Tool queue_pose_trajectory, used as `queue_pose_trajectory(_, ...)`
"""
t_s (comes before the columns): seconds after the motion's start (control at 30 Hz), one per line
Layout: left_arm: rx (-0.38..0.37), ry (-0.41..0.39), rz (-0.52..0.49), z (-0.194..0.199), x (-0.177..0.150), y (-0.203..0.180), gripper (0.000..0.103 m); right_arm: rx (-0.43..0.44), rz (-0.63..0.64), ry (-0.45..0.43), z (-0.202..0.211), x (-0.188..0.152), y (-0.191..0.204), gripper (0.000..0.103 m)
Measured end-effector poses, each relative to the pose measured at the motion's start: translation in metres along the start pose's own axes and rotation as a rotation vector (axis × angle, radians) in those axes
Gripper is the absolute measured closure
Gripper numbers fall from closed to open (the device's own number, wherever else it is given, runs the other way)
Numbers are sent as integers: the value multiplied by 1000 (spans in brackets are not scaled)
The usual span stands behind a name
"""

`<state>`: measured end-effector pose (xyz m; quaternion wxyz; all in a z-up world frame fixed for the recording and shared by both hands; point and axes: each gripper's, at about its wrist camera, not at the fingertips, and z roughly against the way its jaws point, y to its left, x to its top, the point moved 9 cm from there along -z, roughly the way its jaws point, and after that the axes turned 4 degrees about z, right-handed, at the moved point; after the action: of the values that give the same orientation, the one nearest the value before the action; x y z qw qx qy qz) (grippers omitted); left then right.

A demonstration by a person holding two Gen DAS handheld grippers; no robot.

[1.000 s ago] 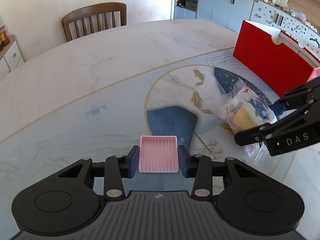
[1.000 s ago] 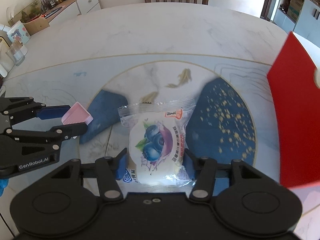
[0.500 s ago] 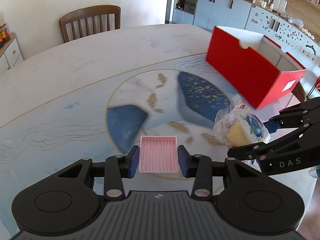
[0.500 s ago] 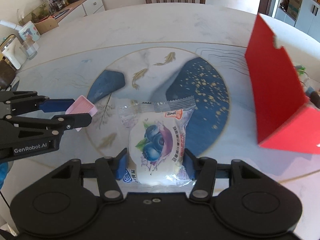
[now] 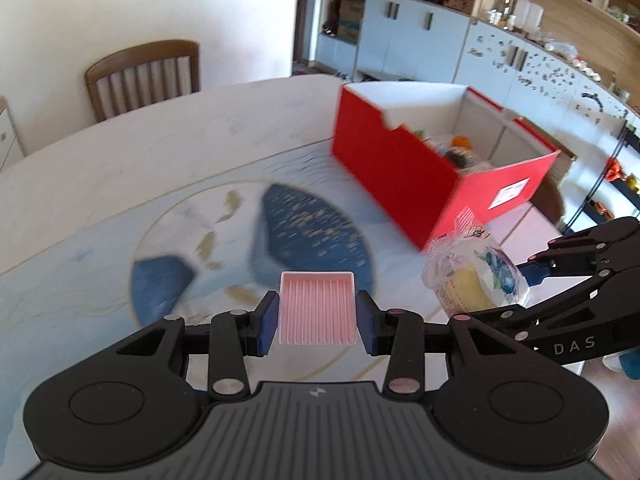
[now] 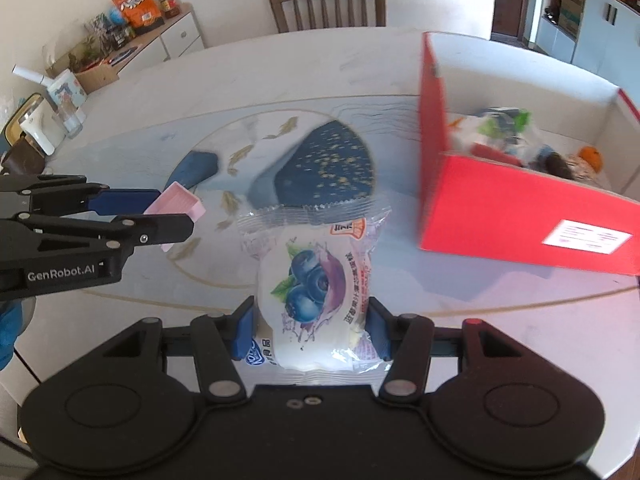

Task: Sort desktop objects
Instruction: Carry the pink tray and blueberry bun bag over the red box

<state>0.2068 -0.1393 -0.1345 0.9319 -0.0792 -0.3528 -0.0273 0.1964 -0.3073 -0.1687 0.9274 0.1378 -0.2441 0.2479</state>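
My left gripper (image 5: 317, 322) is shut on a small pink ribbed tray (image 5: 317, 307) and holds it above the table; the tray also shows in the right wrist view (image 6: 176, 204). My right gripper (image 6: 311, 326) is shut on a clear packet of blueberry bread (image 6: 314, 276), held off the table; it appears in the left wrist view (image 5: 474, 280) at the right. A red open box (image 6: 520, 212) with white inner walls stands to the right, with several items inside; it also shows in the left wrist view (image 5: 396, 164).
The table (image 5: 160, 152) is pale marble with a round blue and gold fish pattern. A wooden chair (image 6: 328, 4) stands at the far edge. A side cabinet (image 6: 132, 44) with snacks and bottles is at the left. Cupboards (image 5: 420, 40) line the back wall.
Both grippers have risen and swung toward the red box with their loads. The box's open inside has come into view in both views.
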Motion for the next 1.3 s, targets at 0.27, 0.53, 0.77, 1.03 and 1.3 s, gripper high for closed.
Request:
queue_pose_trajectory(0.27, -58, -34, -61, -3, 29, -57, 63, -23, -23, -49, 35, -2, -40, 48)
queue_pose_trajectory(0.53, -101, -75, -132, -10, 64, -106, 63, -70, -43, -109, 66, 9, -89, 48)
queue_pose_trajectory(0.77, -117, -103, -175, -23, 97, -137, 63, -124, -68, -164, 84, 31, -138, 48)
queue_pose_trajectory(1.03, -115, -110, -217, -52, 134, -164, 63, -162, -90, -197, 85, 61, -185, 48)
queue_pose_trajectory(1.3, -127, -66, -239, -100, 162, -181, 63, -188, -94, -177, 66, 78, -218, 48)
